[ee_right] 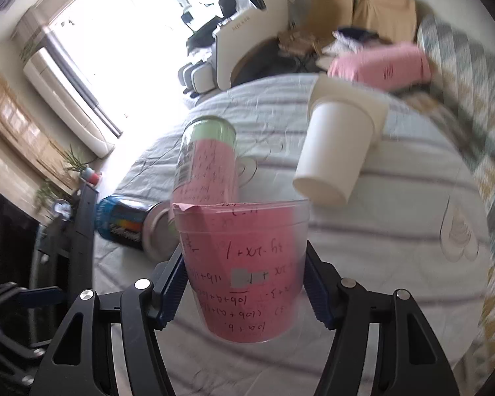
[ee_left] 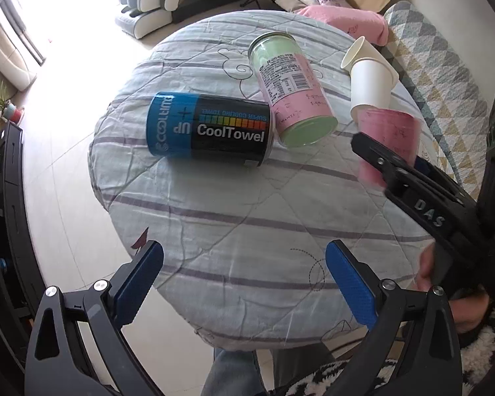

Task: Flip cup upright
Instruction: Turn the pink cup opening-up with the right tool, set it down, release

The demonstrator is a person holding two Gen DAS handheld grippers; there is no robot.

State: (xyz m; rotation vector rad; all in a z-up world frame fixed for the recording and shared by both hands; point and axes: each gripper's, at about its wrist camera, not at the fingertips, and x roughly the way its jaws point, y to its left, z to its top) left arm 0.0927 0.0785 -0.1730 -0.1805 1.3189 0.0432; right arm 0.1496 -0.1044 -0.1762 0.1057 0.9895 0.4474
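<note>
- Quilted striped table cover (ee_left: 234,231) carries a CoolTowel can (ee_left: 211,128) and a pink-green can (ee_left: 290,92), both lying mid-table.
- Two white paper cups (ee_left: 369,72) lie nested near the far right edge.
- Right gripper (ee_right: 244,280) clamps the pink-lined clear cup (ee_right: 244,264) by its sides, mouth up in its own view, axis near vertical, apparently raised off the cover.
- Left gripper (ee_left: 244,280) hangs wide open, empty, well apart at the near edge.

Left gripper (ee_left: 244,257) — black angular frame, blue ribbed pads (ee_left: 351,283), silver screws. Right gripper (ee_right: 244,283) — same black build, white "DAS" lettering. Person's hand (ee_left: 445,283): bare skin.
</note>
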